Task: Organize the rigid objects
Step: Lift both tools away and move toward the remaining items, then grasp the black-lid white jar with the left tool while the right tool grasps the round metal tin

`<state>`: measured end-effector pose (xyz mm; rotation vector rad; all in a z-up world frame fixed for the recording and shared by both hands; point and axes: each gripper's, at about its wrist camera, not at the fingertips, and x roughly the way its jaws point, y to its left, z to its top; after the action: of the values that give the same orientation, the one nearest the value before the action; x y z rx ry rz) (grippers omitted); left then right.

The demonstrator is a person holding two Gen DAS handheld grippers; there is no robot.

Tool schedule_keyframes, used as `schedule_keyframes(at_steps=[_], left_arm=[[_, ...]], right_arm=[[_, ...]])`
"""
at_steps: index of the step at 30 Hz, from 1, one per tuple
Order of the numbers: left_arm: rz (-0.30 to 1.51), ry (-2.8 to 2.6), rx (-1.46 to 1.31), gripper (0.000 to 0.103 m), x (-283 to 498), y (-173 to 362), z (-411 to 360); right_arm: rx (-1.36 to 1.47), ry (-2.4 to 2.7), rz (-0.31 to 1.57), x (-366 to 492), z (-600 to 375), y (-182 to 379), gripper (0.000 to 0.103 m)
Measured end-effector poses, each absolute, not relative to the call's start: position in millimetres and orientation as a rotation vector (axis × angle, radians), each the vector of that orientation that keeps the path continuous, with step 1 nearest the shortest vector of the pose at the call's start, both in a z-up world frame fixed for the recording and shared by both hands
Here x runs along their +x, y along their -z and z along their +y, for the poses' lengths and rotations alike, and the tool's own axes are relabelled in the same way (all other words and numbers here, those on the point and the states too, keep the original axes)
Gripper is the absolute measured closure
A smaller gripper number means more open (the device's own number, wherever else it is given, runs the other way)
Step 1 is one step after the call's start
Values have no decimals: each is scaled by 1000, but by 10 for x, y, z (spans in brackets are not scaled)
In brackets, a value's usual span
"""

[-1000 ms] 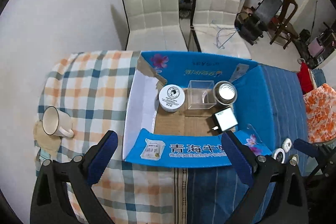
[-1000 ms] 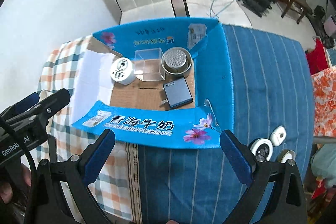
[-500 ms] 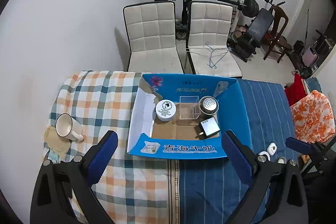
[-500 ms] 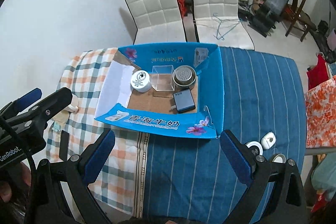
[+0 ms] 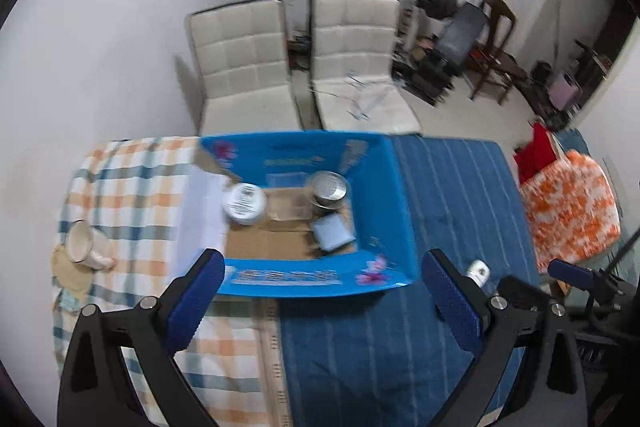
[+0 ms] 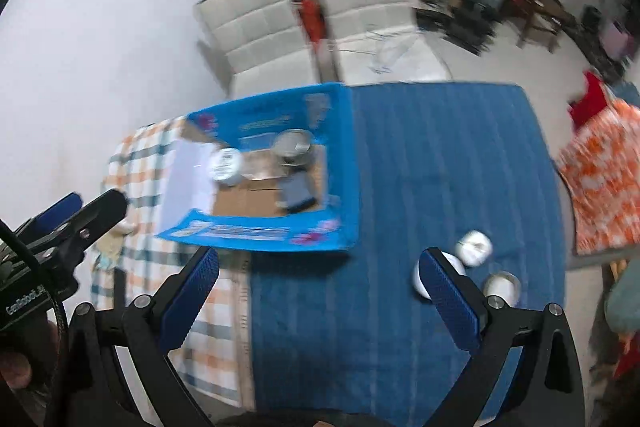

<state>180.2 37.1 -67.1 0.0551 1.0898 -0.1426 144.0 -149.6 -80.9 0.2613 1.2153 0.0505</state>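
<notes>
While both hand-held grippers gape empty, only the left view shows the mug; the right shows three small tubs.

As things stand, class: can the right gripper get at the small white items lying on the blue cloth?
Probably yes. The right gripper is open and empty, and the white items lie loose on the blue cloth beside its right finger, outside the blue box, with nothing between them.

Black-framed tongs with blue ribbed pads, silver screws, perhaps white lettering, blurred.
</notes>
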Motion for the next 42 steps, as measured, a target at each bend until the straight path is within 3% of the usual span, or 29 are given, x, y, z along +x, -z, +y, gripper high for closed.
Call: schedule_keyframes(at_steps=[11,22,24,25,27,37,39,40,42], left_arm=[[1244,359,254,2,1739,1821,-1174],[1377,363,385,2,1732,2775,-1809],[1393,371,398,2,1721,2859,-1868],[1402,374,415,2,1707,2917,-1912],[1424,377,441,2,1702,3024,-1965],[1561,420,477,2,1686,3560,-2241],[1566,430,484,8,1676,3624,-2280],[1560,428,485,20,1670,3643,-2287],[1530,424,480,30,1646,3613,-2306]], right_arm=[[391,342,1400,1055,-3319,2058,1],[551,315,1584,1236,-3649,3416,2],[564,297,1616,1250,-3650,3601,11],[565,297,1646,1236,-3666,3710,27],[520,308,1630,1233,-3679,3681,33],[499,390,1646,999,-4144,3758,34],[491,406,1652,1000,-4186,3760,34],[484,411,1656,1052,-4192,3737,34],[465,421,1661,1073,-4152,3732,34]])
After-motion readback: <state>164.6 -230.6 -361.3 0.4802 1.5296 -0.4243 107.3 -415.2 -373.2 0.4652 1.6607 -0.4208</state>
